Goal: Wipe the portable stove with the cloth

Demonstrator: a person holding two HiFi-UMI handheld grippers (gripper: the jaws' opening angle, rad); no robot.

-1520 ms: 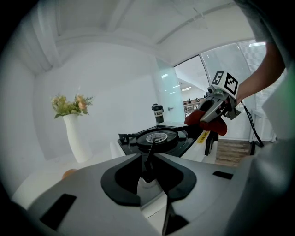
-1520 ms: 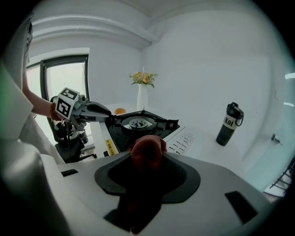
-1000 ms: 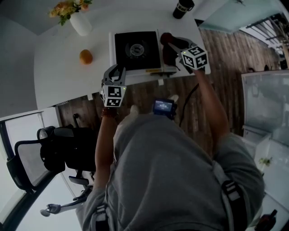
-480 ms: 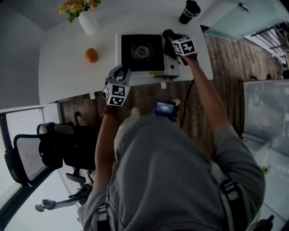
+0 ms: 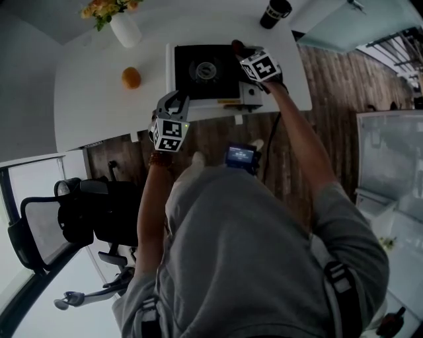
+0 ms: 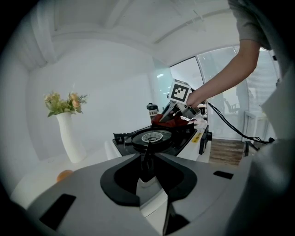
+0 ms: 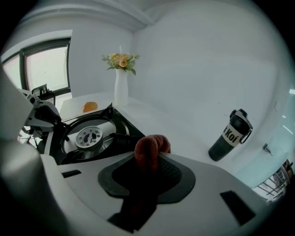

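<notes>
The portable stove, black on top with a white body, stands at the near edge of the white table. My right gripper hovers over the stove's right far corner, shut on a red cloth that bulges out beyond the pads. Its jaws have just been closing with the cloth between them. The burner lies to the left of that gripper. My left gripper sits at the stove's near left corner, its jaws closed on the white rim. From there I see the cloth resting on the stove.
An orange and a white vase of flowers stand left of the stove. A dark bottle is at the far right of the table. An office chair stands on the floor at the left.
My right gripper has carried the cloth left and down, from beside the stove's right edge onto its right far corner. The left gripper has kept its place.
</notes>
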